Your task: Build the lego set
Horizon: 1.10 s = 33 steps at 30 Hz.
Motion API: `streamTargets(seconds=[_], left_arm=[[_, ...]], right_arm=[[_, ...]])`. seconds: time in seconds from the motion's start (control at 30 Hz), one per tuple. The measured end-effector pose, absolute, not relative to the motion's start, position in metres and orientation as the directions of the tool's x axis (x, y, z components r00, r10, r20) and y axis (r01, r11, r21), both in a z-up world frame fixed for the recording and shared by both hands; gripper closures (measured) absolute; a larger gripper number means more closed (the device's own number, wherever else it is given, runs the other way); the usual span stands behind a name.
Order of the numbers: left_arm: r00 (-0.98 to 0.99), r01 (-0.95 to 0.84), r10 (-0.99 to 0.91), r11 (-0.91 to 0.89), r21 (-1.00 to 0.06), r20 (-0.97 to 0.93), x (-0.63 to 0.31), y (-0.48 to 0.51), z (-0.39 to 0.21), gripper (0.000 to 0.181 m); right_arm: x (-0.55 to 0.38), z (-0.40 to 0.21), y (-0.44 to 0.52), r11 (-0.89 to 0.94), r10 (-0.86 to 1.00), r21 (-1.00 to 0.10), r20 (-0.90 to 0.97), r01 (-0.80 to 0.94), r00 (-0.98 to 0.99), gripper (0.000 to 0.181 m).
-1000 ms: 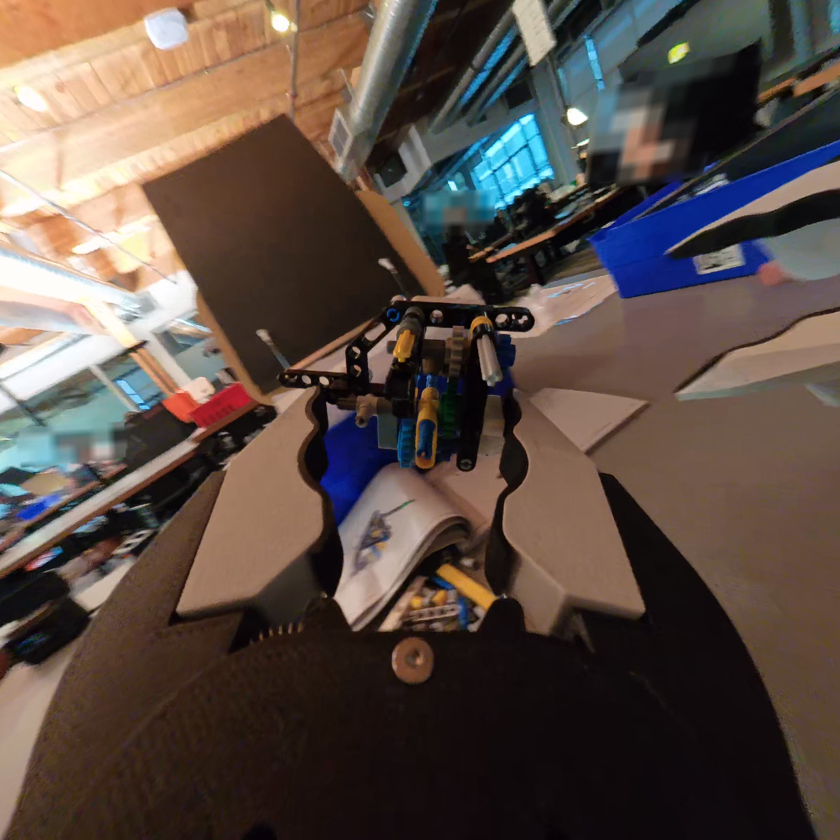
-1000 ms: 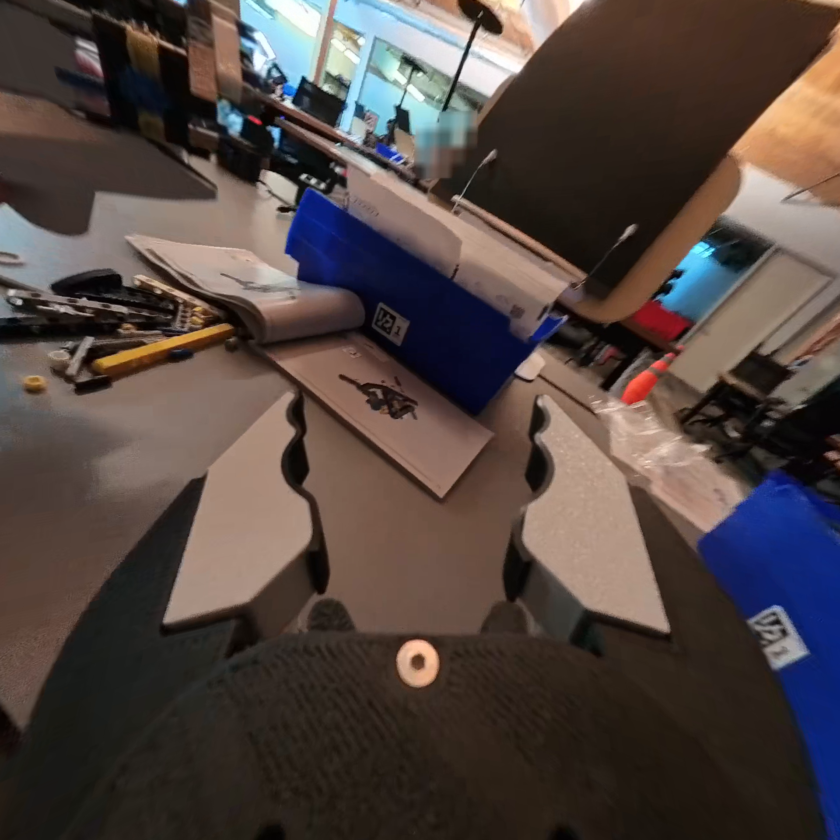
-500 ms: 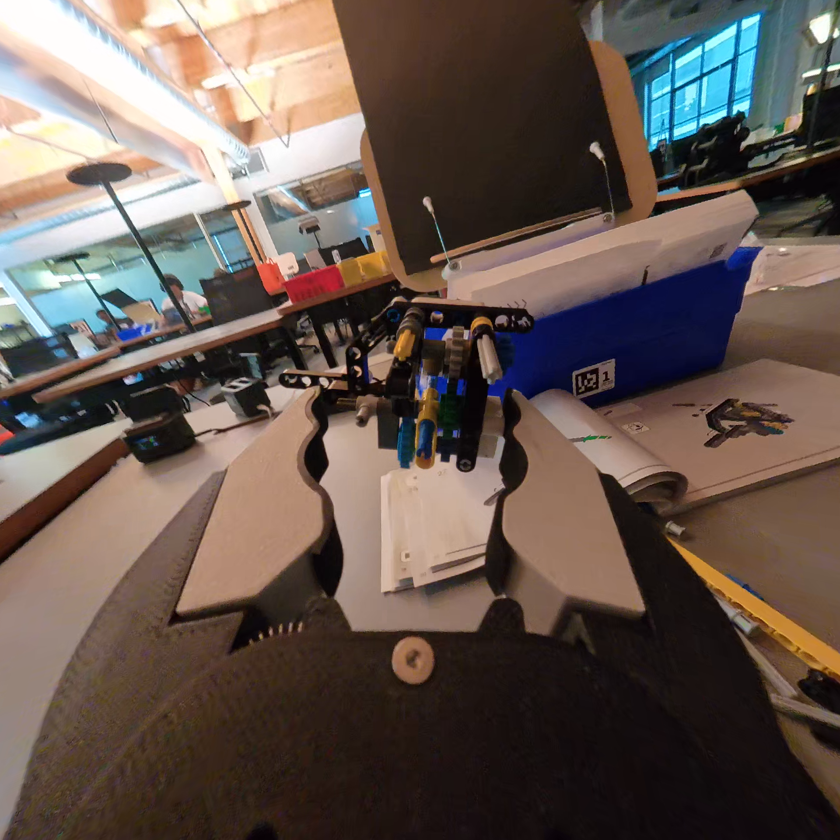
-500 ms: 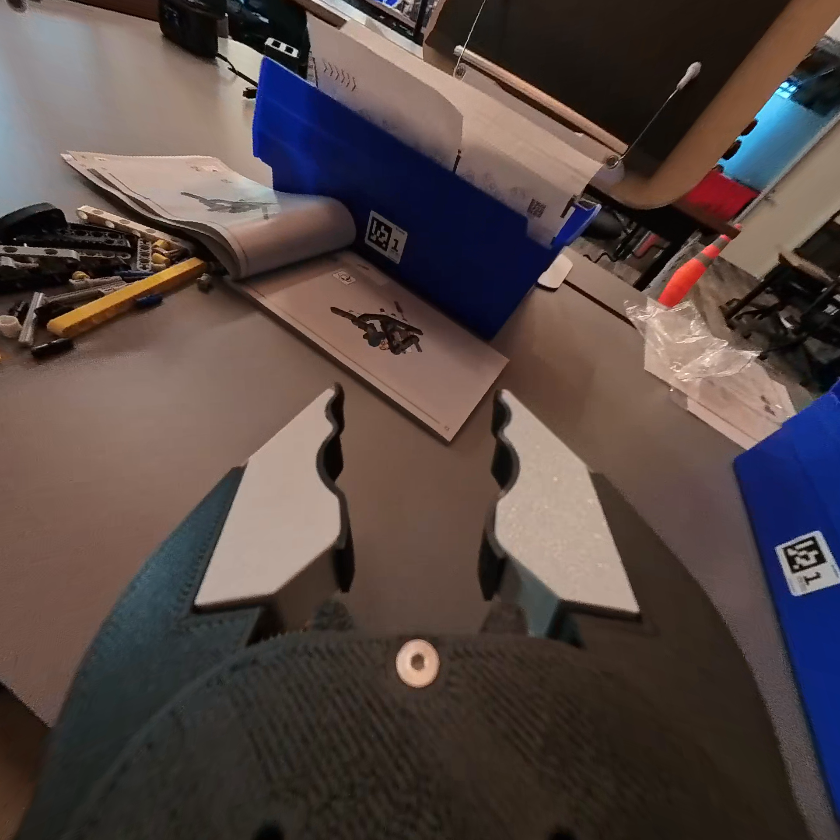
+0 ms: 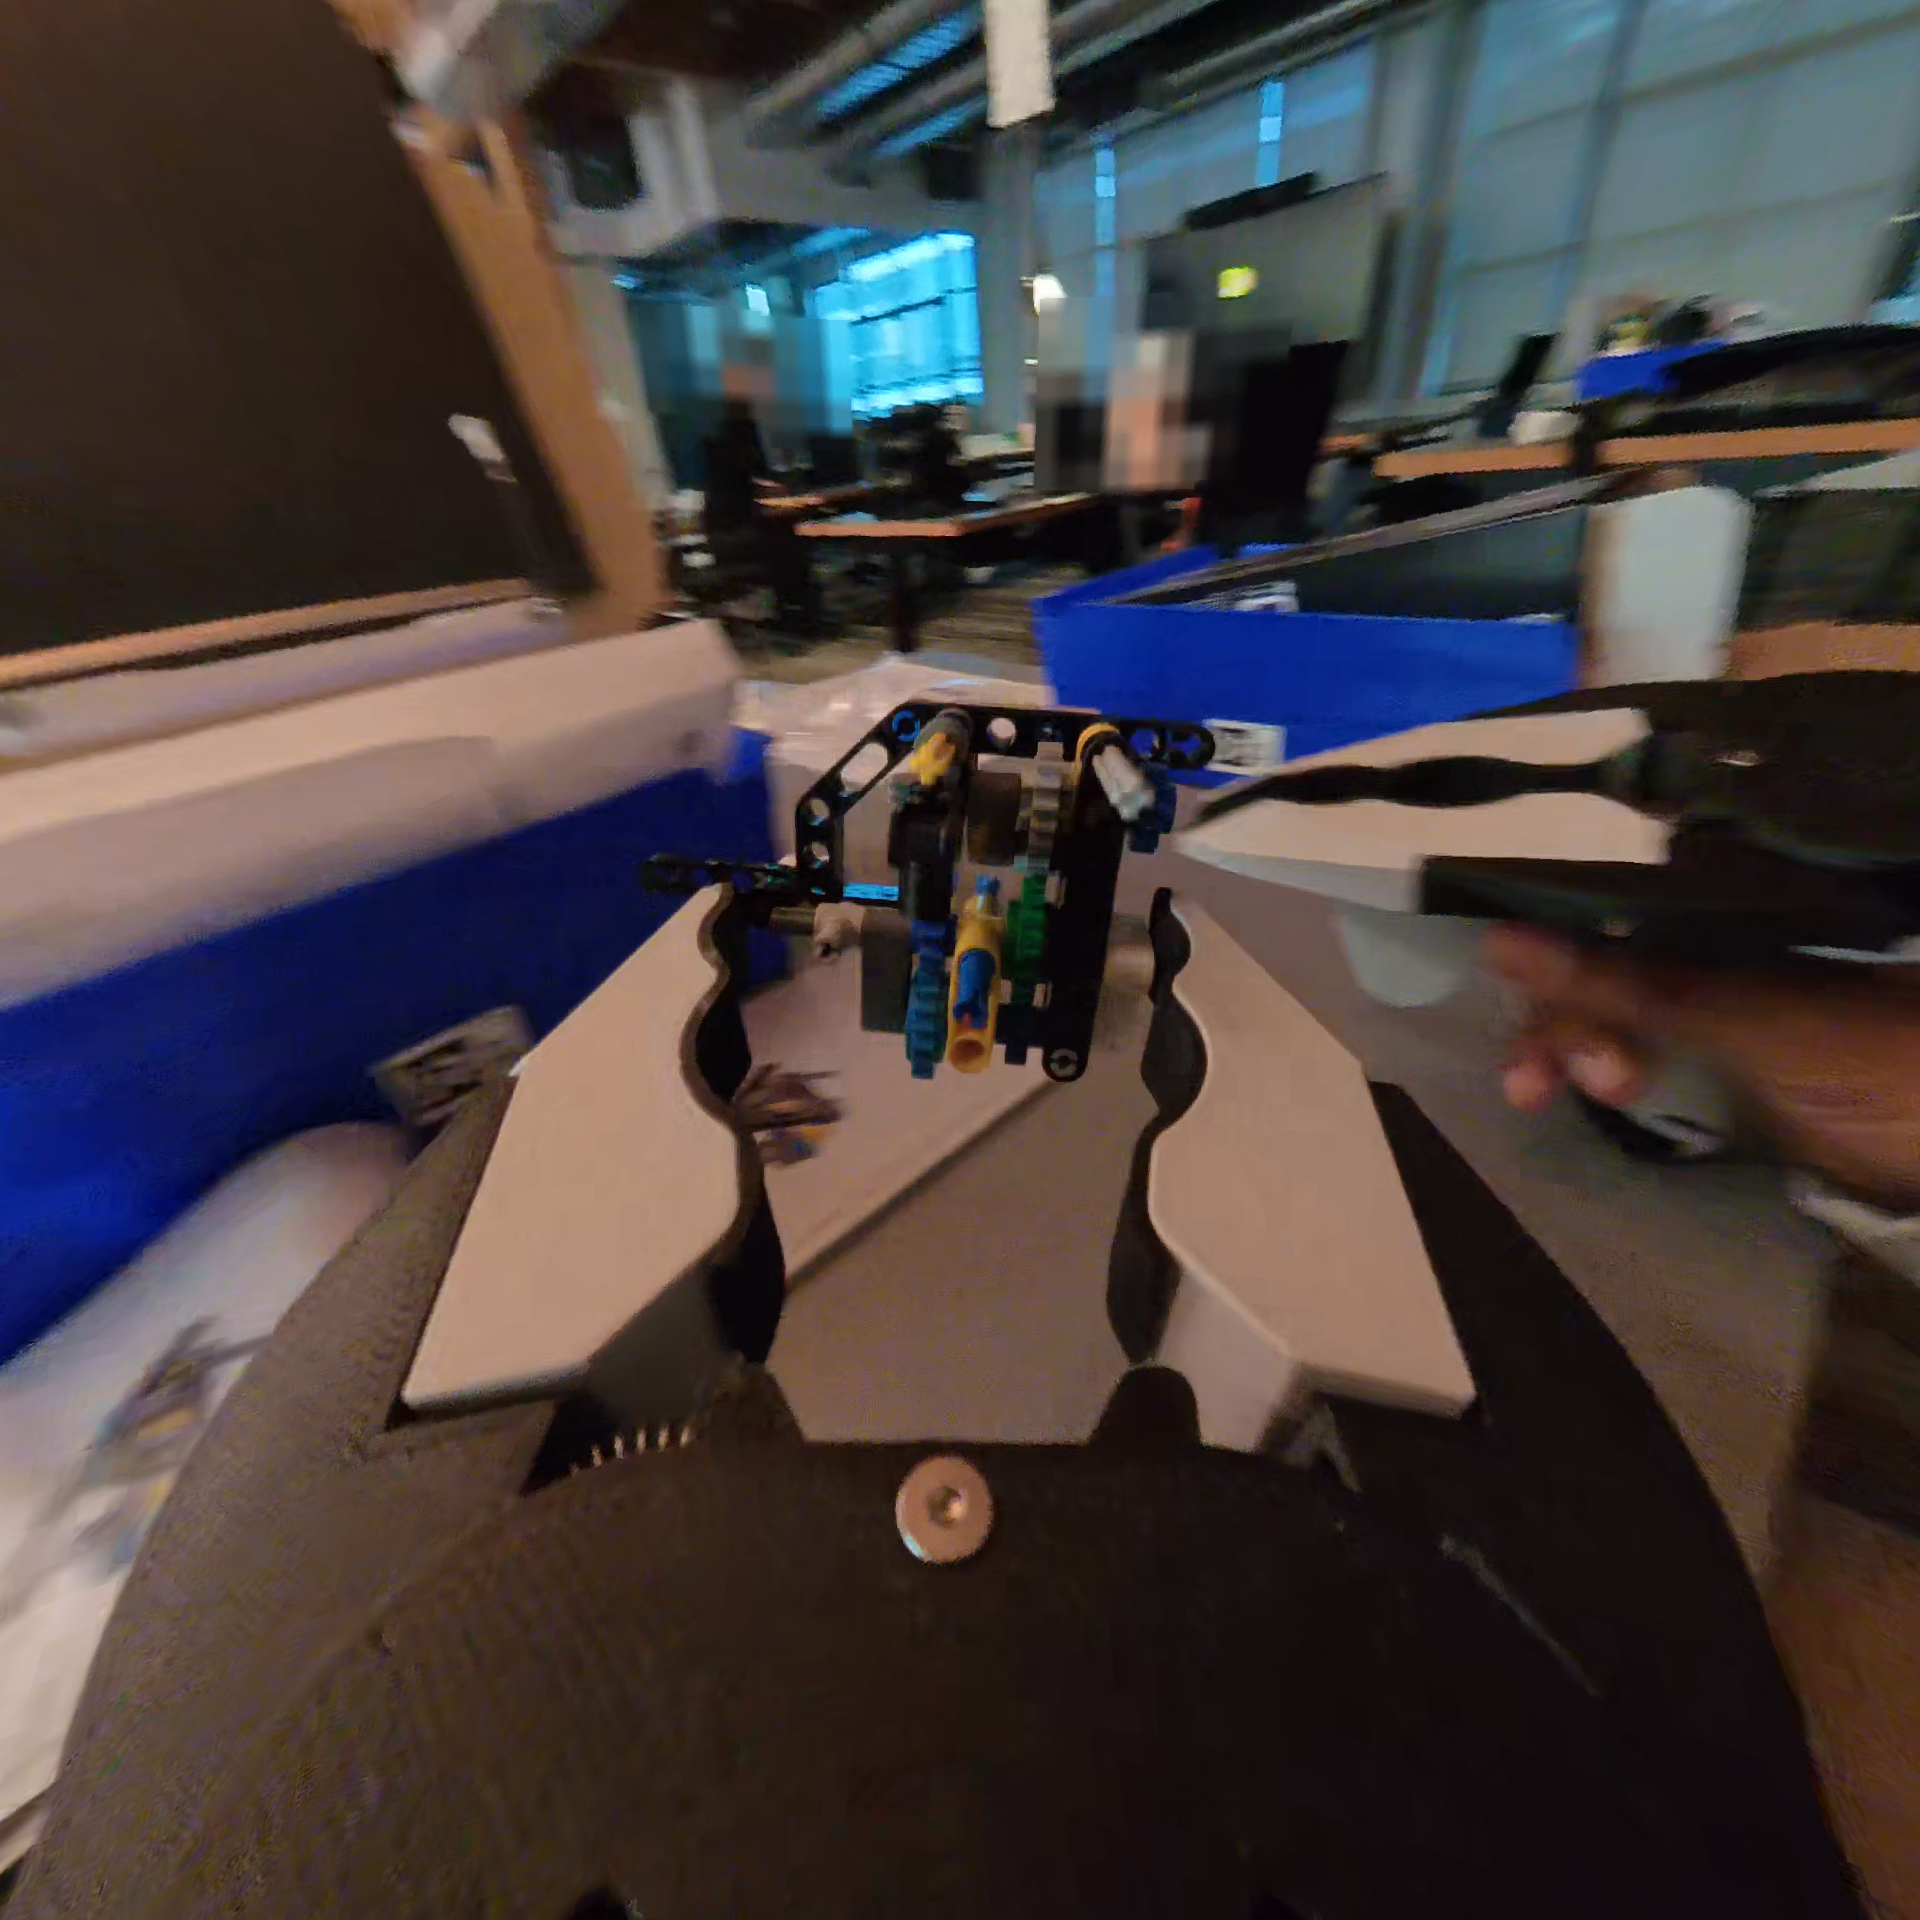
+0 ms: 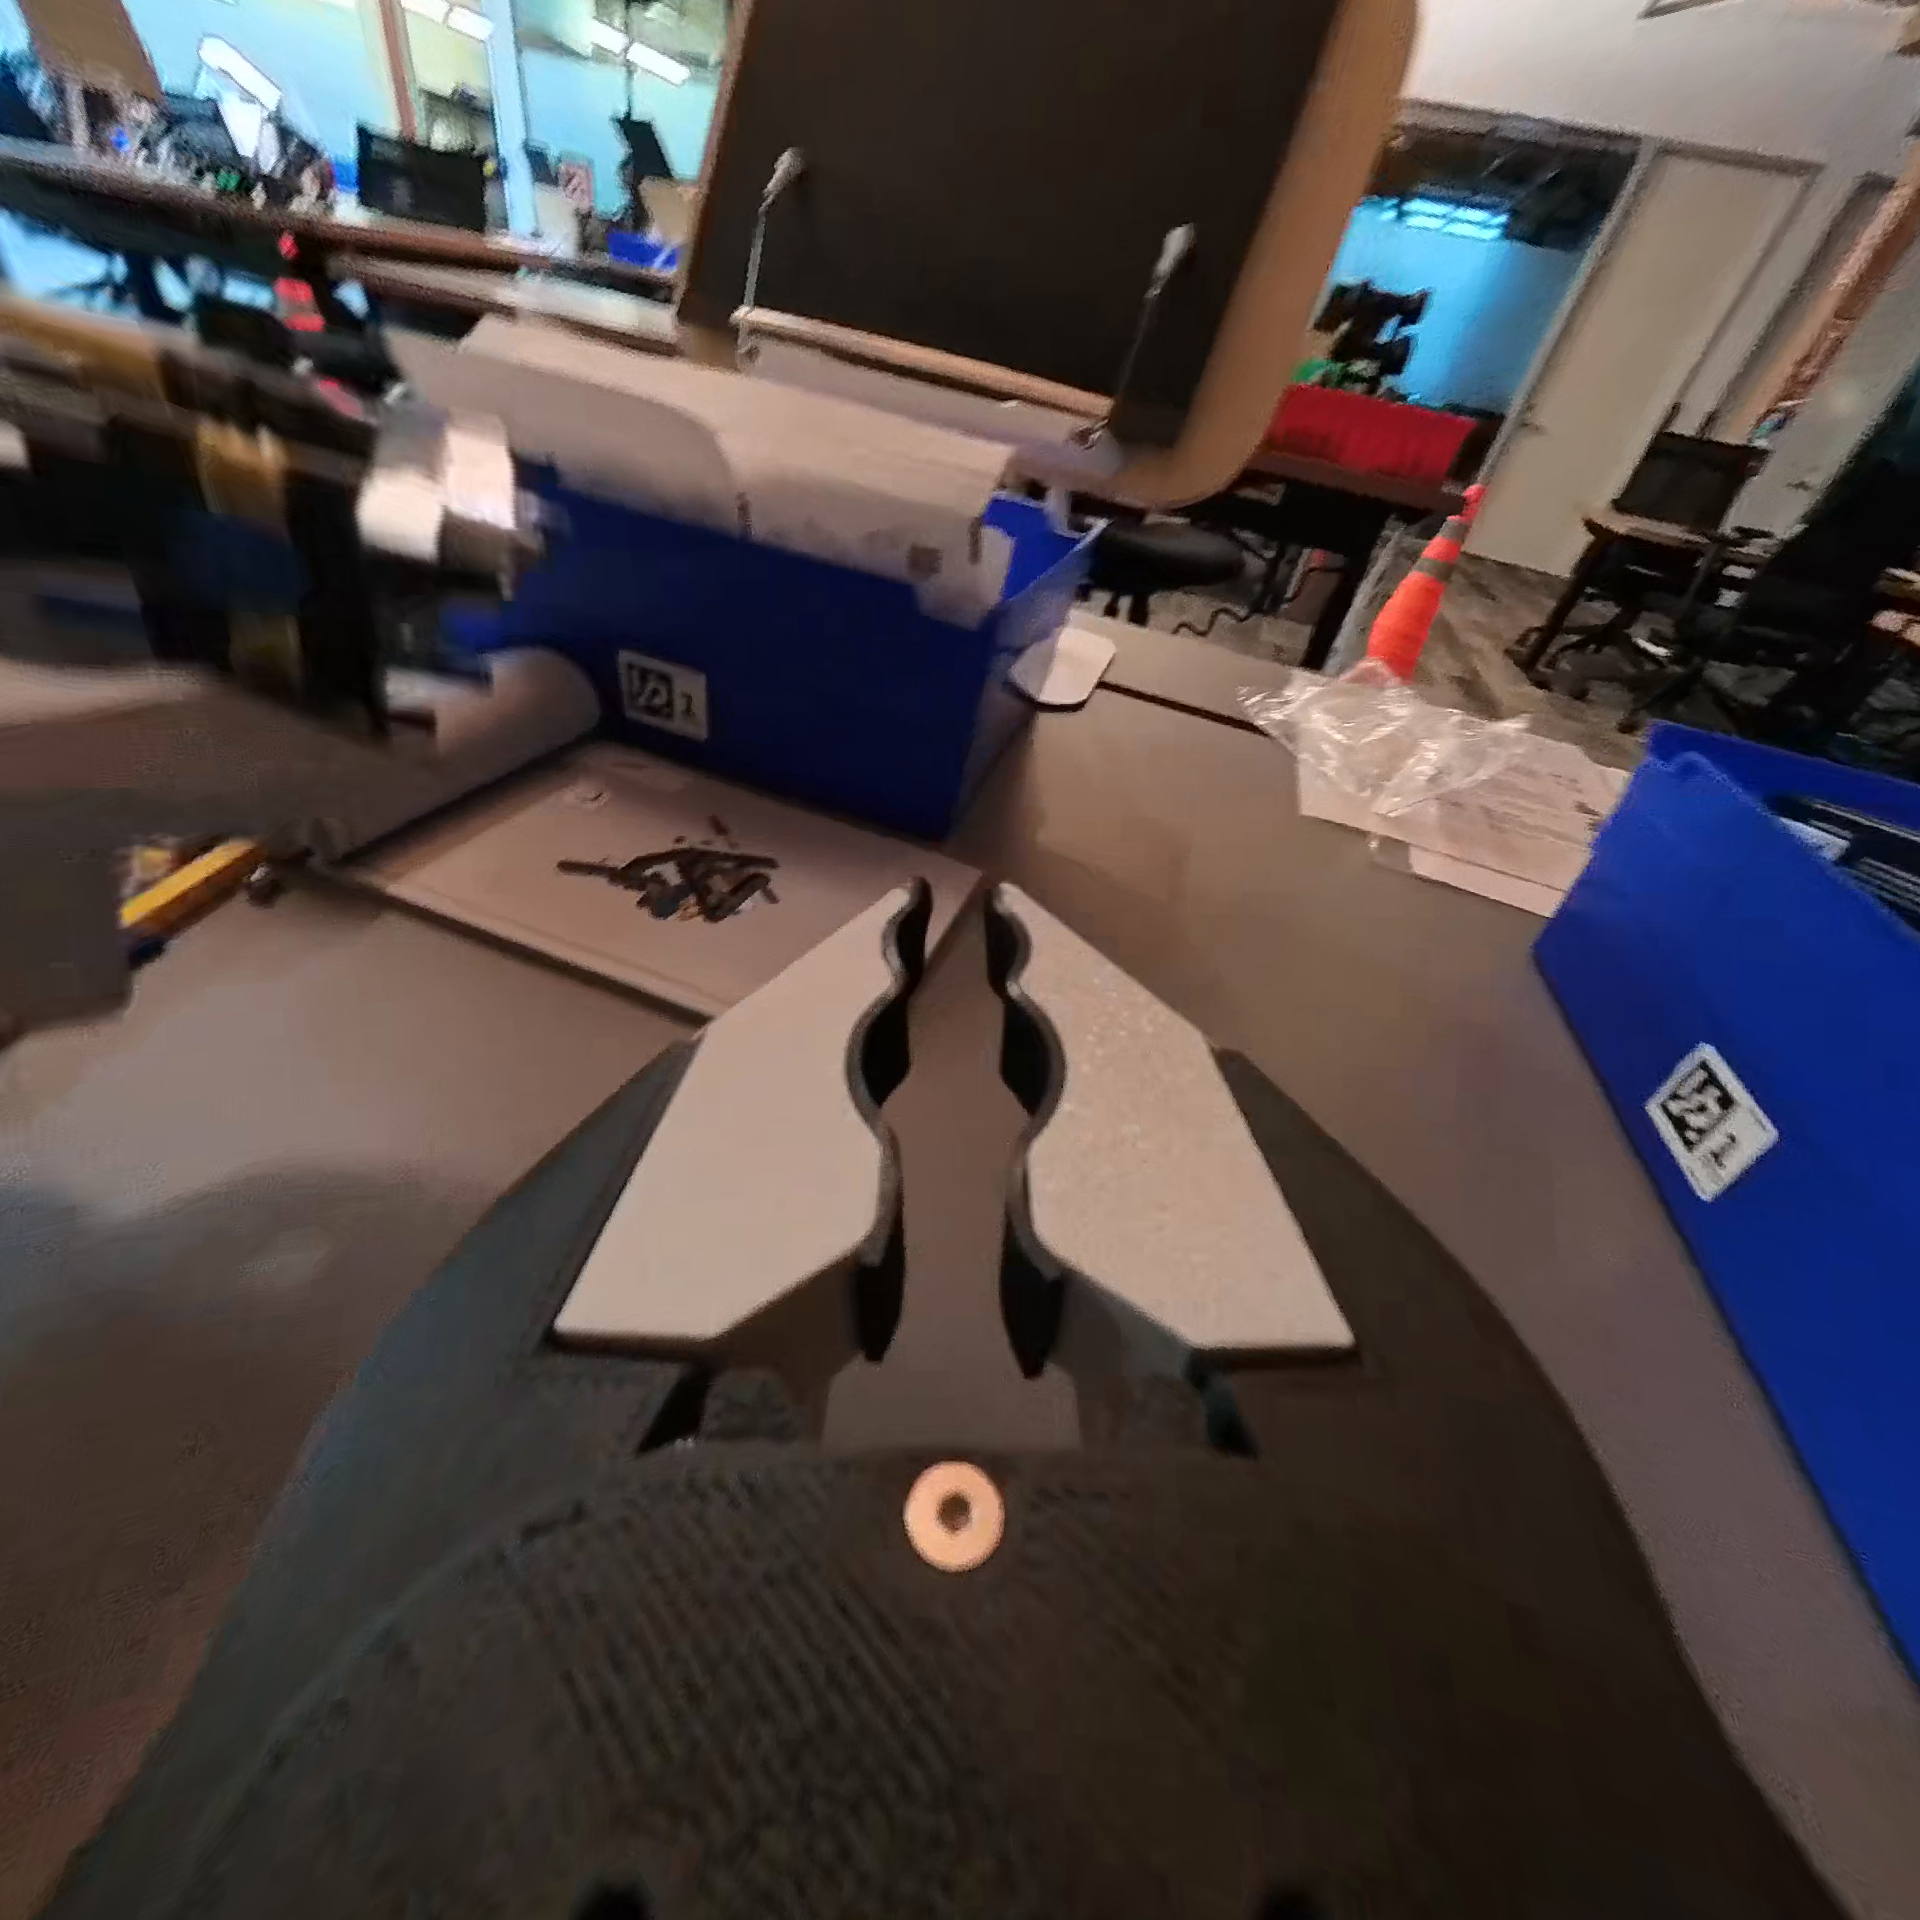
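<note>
The left gripper (image 5: 940, 914) holds the lego assembly (image 5: 977, 894) up above the table (image 6: 312, 1091), its jaws pinching the black frame at the tips. The right gripper (image 6: 954, 914) is empty, with jaws nearly pressed together and only a thin gap between them; in the left wrist view it comes in from the right, just beside the assembly's white axle.

The assembly looks light but fragile: stiff beams with gears and pins pushed in, likely to pop apart under a sideways squeeze. The outer black beams seem the safest hold, not the gears or the protruding axle.

On the table lie an instruction booklet (image 6: 665, 873) and a yellow beam (image 6: 187, 878) to the left. A blue bin (image 6: 831, 665) stands farther off, another blue bin (image 6: 1714, 1039) at right, and a clear plastic bag (image 6: 1403, 748) far right. Nothing stands between the two grippers.
</note>
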State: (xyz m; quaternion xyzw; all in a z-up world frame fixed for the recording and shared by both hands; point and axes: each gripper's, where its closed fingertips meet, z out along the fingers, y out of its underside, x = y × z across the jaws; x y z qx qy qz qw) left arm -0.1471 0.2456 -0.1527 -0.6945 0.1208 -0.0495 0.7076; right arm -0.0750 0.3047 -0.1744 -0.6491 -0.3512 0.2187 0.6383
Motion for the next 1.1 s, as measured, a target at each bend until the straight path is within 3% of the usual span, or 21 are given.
streamTargets(seconds=[0.13, 0.3, 0.43, 0.57, 0.77, 0.87, 1.1], left_arm=[[0.913, -0.204, -0.355, 0.036, -0.978, -0.203, -0.098, 0.239, -0.167, 0.106], [0.904, -0.104, -0.418, -0.002, -0.995, -0.094, -0.09, 0.221, -0.169, 0.106], [0.907, -0.174, -0.39, 0.0, -0.985, -0.16, -0.099, 0.225, -0.174, 0.106], [0.927, -0.202, -0.326, -0.009, -0.979, -0.188, -0.116, 0.232, -0.175, 0.107], [0.922, -0.304, -0.219, 0.101, -0.947, -0.319, -0.144, 0.236, -0.165, 0.107], [0.913, -0.323, -0.216, 0.137, -0.937, -0.346, -0.147, 0.234, -0.159, 0.107], [0.888, -0.333, -0.26, 0.202, -0.921, -0.378, -0.14, 0.23, -0.157, 0.107]], right_arm=[[-0.059, -0.167, 0.317, 0.016, 0.707, -0.997, 0.062, 0.071, 0.705, 0.171], [-0.063, -0.178, 0.325, -0.115, 0.75, -0.991, -0.045, 0.063, 0.66, 0.169], [-0.073, -0.192, 0.326, -0.221, 0.794, -0.969, -0.113, 0.11, 0.597, 0.172], [-0.074, -0.189, 0.322, -0.199, 0.808, -0.975, -0.105, 0.101, 0.58, 0.175], [-0.085, -0.173, 0.284, -0.11, 0.893, -0.993, -0.079, 0.044, 0.444, 0.145], [-0.1, -0.165, 0.253, -0.169, 0.947, -0.985, -0.158, 0.016, 0.279, 0.125], [-0.103, -0.153, 0.225, -0.408, 0.913, -0.912, -0.408, -0.04, -0.016, 0.105]])
